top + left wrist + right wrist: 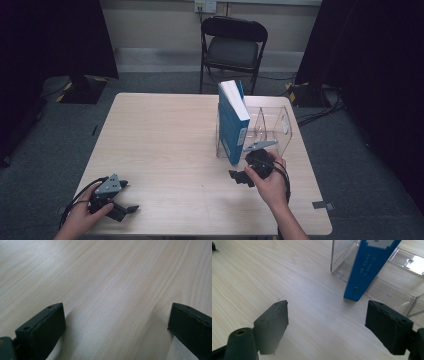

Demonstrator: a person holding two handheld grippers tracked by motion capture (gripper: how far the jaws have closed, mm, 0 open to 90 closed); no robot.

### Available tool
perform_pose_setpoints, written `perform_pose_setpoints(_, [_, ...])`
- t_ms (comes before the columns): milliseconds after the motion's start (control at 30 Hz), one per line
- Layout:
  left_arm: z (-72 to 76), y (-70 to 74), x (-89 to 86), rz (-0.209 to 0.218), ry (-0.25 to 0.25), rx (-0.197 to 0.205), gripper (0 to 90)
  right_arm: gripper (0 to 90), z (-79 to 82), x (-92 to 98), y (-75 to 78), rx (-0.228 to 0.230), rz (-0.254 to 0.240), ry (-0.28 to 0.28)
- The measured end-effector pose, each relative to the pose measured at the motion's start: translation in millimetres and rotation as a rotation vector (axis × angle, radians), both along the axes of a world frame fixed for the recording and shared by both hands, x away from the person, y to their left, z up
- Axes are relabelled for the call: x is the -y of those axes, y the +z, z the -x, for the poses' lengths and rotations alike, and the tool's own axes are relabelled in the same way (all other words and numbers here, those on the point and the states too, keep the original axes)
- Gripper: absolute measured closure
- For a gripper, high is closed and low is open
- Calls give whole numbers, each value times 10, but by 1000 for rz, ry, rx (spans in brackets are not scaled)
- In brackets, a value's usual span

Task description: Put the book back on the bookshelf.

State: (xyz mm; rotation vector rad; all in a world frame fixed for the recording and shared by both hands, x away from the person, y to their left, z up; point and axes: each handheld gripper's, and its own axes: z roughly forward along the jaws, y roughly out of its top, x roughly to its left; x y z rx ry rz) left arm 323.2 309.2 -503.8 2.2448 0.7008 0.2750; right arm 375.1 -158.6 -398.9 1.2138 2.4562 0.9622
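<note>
Beyond the spread jaws, blue book (367, 270)

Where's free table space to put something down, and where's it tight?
Free: the whole left half of the table, between its far edge, the left gripper and the blue book. Also the near strip between both hands. Tight: the right side, where the book stands in the clear plastic rack and the right gripper sits just in front.

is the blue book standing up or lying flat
Standing upright. The blue paperback book rests on its bottom edge in the clear plastic divided rack, spine toward the camera, white page edges on top, leaning slightly.
</note>
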Motion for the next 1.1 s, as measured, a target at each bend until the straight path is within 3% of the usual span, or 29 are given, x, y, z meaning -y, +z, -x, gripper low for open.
perform_pose_setpoints(333, [0, 0, 0, 0, 0, 1, 7, 185, 30, 61, -187, -5, -5, 22])
perform_pose_setpoints(1100, [0, -1, 0, 0, 0, 1, 7, 192, 93, 361, -601, -41, -1, 0])
